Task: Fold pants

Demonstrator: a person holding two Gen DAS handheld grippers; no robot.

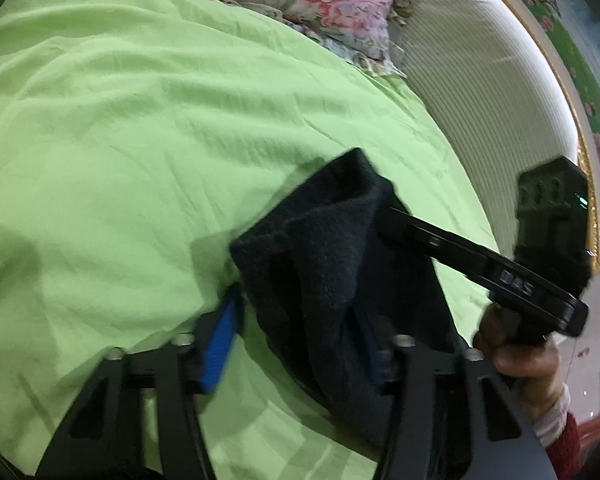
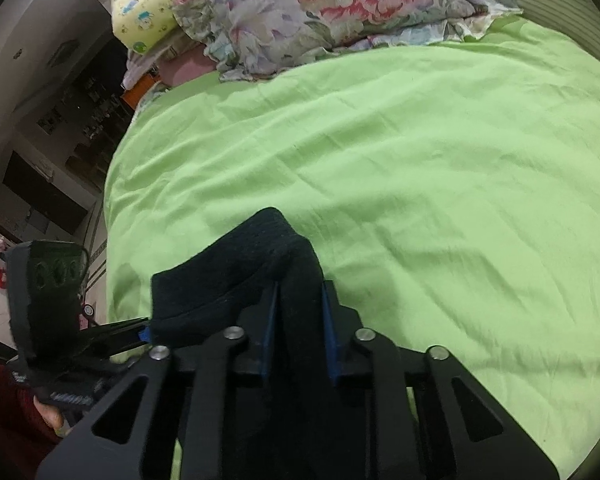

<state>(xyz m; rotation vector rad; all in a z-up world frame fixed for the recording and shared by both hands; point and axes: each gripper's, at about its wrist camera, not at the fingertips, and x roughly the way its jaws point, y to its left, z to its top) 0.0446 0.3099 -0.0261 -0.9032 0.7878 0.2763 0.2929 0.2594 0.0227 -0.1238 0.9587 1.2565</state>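
The black pants (image 1: 332,264) hang bunched above the green bed sheet (image 1: 140,140). In the left wrist view my left gripper (image 1: 296,344) has its blue pads wide apart, with the cloth draped against the right pad. My right gripper reaches in from the right and its fingers (image 1: 420,236) go into the cloth. In the right wrist view my right gripper (image 2: 300,320) is shut on a fold of the pants (image 2: 244,264), blue pads pressing it from both sides. My left gripper (image 2: 112,332) shows at the lower left, touching the cloth's edge.
A floral quilt (image 2: 320,4) and a yellow pillow (image 2: 144,4) lie at the head of the bed. A striped padded headboard (image 1: 480,80) curves along the right. The bed's left edge (image 2: 112,200) drops to a dark room with furniture.
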